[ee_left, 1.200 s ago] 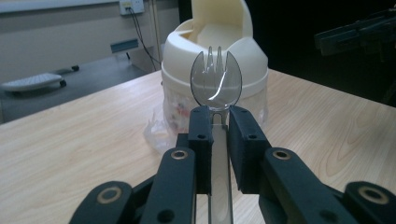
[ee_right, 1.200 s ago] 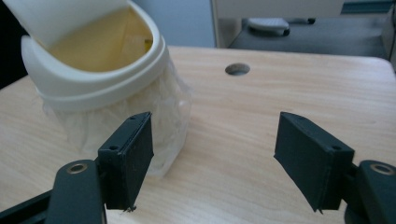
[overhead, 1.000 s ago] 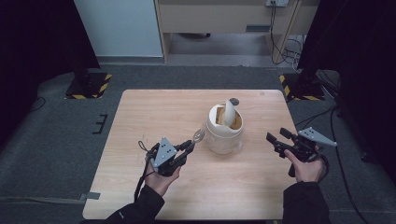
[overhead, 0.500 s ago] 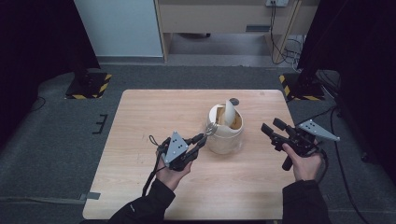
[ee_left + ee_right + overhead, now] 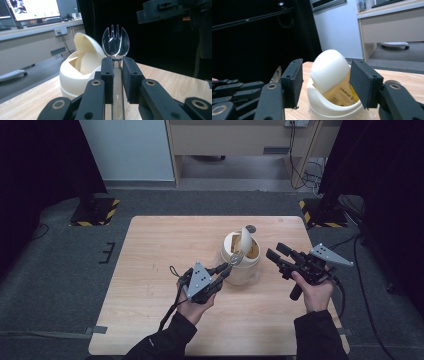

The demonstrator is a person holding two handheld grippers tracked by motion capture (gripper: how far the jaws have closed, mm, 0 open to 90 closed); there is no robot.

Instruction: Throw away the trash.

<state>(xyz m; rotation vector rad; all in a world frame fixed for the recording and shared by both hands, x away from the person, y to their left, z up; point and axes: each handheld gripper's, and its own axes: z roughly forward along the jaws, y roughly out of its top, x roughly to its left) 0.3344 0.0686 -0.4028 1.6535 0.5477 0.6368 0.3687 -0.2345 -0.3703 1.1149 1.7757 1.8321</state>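
Observation:
A cream round bin (image 5: 241, 265) with a swing lid (image 5: 246, 238) tipped open stands mid-table. My left gripper (image 5: 225, 269) is shut on a clear plastic spork (image 5: 115, 45), whose head (image 5: 236, 257) reaches the bin's near rim. In the left gripper view the spork stands upright between the jaws, with the bin (image 5: 80, 72) just behind to the left. My right gripper (image 5: 274, 251) is open to the right of the bin, holding nothing. In the right gripper view the bin (image 5: 332, 100) and its tilted lid (image 5: 328, 70) lie between the spread fingers (image 5: 293, 82).
The bin stands on a light wooden table (image 5: 160, 250) with a dark small disc (image 5: 250, 227) behind it. Grey floor surrounds the table, with black stands at both back corners and a cabinet behind.
My left gripper has carried the spork right and up to the bin's rim. My right gripper has moved left toward the bin. The lid has swung more upright.

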